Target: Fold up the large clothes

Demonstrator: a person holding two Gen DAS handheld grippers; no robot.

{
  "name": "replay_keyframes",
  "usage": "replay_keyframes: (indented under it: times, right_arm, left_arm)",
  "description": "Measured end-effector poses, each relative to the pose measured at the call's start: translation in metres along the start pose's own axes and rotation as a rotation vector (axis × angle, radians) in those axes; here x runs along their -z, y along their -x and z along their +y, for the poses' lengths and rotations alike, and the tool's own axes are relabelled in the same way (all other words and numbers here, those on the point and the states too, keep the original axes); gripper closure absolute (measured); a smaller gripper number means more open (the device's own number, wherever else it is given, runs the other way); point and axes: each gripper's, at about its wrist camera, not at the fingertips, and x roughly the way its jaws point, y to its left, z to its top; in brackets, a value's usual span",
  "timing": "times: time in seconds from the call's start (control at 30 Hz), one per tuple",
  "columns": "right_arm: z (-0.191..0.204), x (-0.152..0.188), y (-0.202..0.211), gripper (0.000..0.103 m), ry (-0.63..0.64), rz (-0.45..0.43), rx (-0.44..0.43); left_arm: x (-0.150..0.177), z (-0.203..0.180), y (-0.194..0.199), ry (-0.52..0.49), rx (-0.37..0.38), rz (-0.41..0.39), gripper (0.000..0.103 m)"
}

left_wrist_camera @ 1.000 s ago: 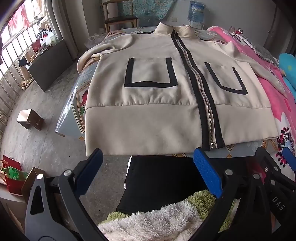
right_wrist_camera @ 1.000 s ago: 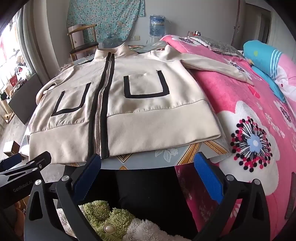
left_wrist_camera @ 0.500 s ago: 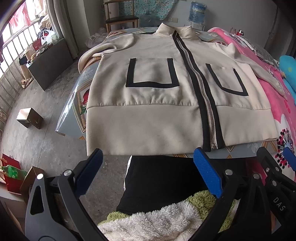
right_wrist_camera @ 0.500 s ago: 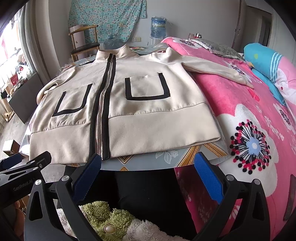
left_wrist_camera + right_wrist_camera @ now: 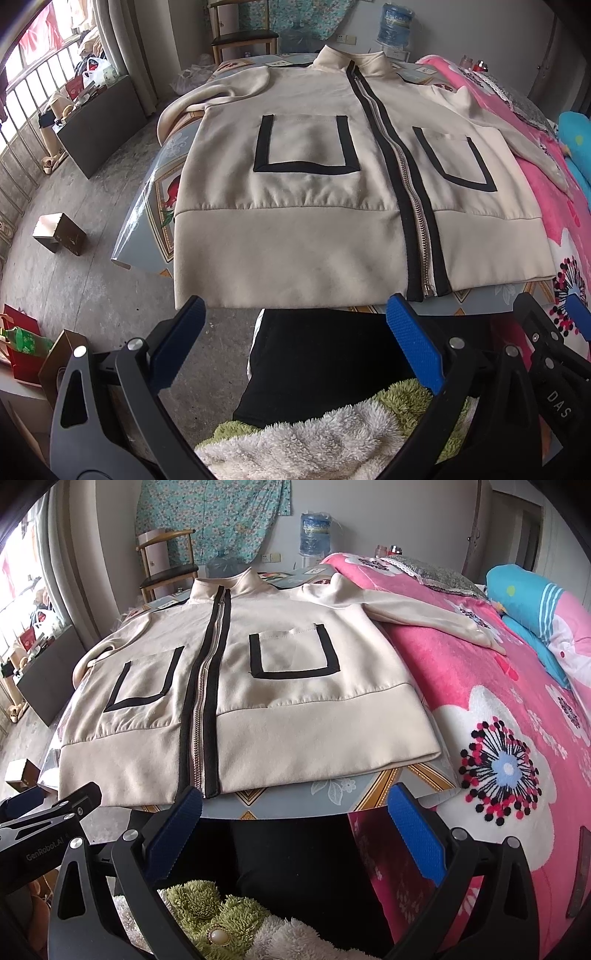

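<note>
1. Taking the cream jacket as my landmark: it lies face up, zipped, collar away from me, spread flat on the worktop. I judge it is laid out this way so folding can begin; no fold is made yet.
2. Left of the jacket, its left sleeve droops over the worktop edge toward the floor.
3. Near the jacket's hem, on its left half, I hold the left gripper in the air. Its jaws are spread wide, grasping and touching nothing.
4. Near the hem's right half sits my right gripper, jaws equally wide apart and empty.
5. Right of the jacket, the other sleeve stretches out across the pink bed blanket.
6. I judge both sleeves need bringing in first.
</note>
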Motion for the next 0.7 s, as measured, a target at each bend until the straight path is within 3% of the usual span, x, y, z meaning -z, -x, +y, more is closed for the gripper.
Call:
replay_keyframes:
  times: [0.7]
  right_arm:
    - [0.002, -0.0012, -0.0019, 0.005, 0.003, 0.002, -0.002]
  left_arm:
    - [-0.0009, 0.0039, -0.0017, 0.004, -0.011, -0.001, 0.008]
